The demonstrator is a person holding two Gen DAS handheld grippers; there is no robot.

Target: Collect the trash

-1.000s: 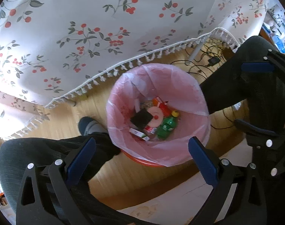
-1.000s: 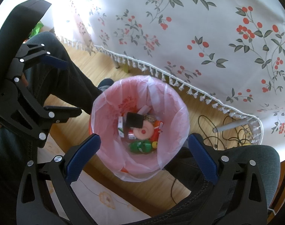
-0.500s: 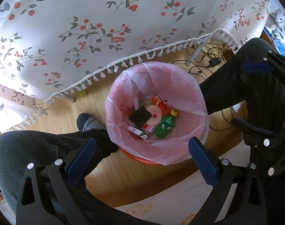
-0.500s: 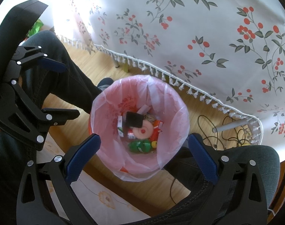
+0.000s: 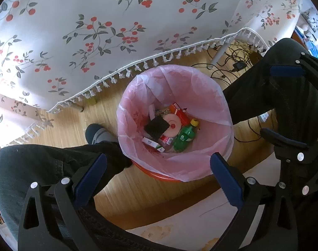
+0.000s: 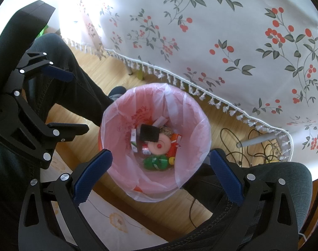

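A bin lined with a pink bag stands on the wooden floor between the person's legs. Inside lie a green bottle, a black pad, a pink round disc and small red and white cartons. My left gripper is open and empty above the bin's near rim. My right gripper is open and empty above the bin too. Each gripper shows in the other's view, the right one and the left one.
A table with a white cherry-print cloth with a fringed edge hangs just beyond the bin. Cables lie on the floor by a table leg. The person's dark-trousered legs flank the bin.
The left wrist view has shifted slightly, the bin sitting a little higher in it. Both grippers stay open and empty. The trash in the bin has not moved.
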